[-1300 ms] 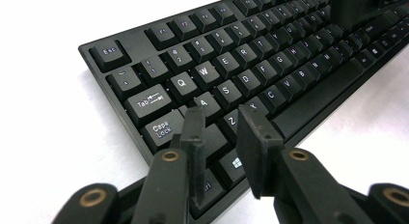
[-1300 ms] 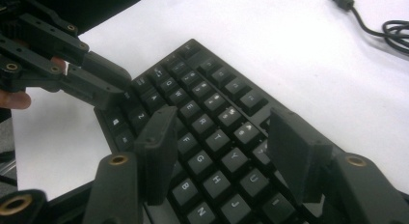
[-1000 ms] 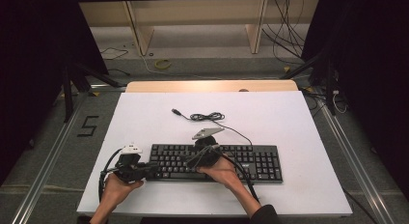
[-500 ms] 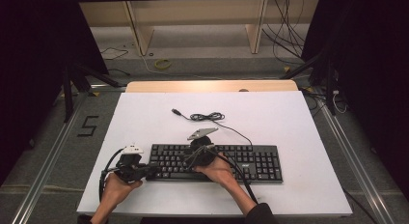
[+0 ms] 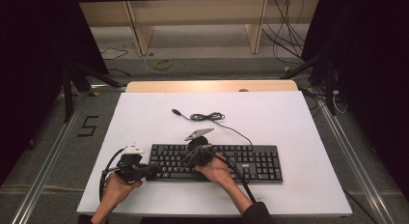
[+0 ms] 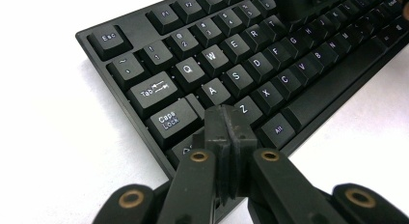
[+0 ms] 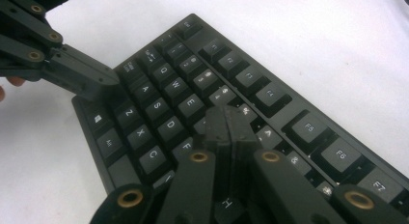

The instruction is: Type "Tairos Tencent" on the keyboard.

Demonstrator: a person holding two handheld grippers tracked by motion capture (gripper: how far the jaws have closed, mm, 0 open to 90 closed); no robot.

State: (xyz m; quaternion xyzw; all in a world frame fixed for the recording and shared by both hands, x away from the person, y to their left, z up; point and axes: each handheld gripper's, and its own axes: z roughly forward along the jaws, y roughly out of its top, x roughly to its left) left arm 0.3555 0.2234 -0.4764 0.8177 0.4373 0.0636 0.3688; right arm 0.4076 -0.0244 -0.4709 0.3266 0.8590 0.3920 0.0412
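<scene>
Keyboard (image 5: 215, 162) lying near the front of the white table (image 5: 299, 118), with both grippers over its left half.

We see the left gripper (image 6: 225, 119) fully closed, empty, tips at the left shift key; the right gripper (image 7: 227, 122) has just been closing and now also pinches nothing, over the R–T keys. We judge closed tips are meant for pressing keys. The cable (image 5: 207, 117) lies coiled farther back.

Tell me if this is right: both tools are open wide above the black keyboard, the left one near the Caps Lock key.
Not quite. Both tools are shut, jaws pressed together: the left tool in the left gripper view, the right tool in the right gripper view. The rest holds: they are at the black keyboard, the left one near the Caps Lock key.
</scene>
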